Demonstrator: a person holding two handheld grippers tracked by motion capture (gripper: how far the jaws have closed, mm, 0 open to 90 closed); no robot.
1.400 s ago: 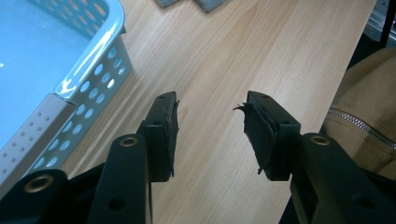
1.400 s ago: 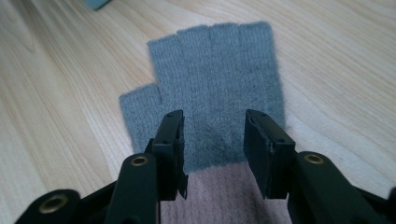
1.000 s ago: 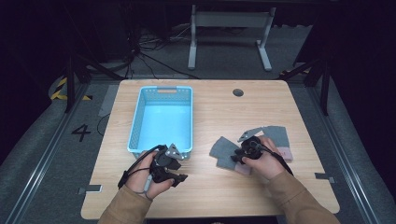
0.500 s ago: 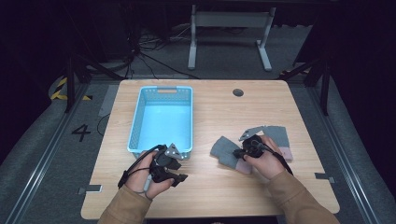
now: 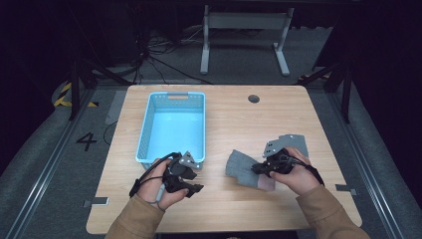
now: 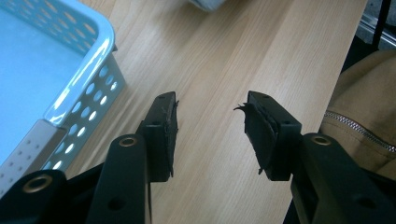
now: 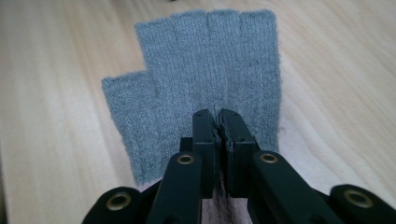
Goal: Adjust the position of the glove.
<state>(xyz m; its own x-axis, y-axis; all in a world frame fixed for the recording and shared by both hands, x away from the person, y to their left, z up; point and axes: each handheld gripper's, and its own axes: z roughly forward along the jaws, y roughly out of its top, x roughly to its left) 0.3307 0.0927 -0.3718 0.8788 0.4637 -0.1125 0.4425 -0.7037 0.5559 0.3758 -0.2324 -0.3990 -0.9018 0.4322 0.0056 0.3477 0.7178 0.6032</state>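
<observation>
Glove (image 7: 205, 74), grey and fingerless, lies flat on our tabletop (image 5: 239, 119) ahead of the right gripper (image 7: 219, 116), whose jaws are clenched on its cuff end. We see another grey glove (image 5: 294, 142) just behind that hand. Our left gripper (image 6: 210, 128) has its jaws spread apart over bare wood, beside the blue basket (image 6: 88, 65).

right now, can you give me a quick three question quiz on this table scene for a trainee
1. True or false: the left gripper is shut on the blue basket.
2. What is the right gripper pinching?
A. a cable
B. a grey fingerless glove
C. the basket rim
3. Fill in: the basket sits on the person's ____ side of the table.

Key:
1. False: its jaws stand open over bare wood beside the basket.
2. B
3. left
</observation>
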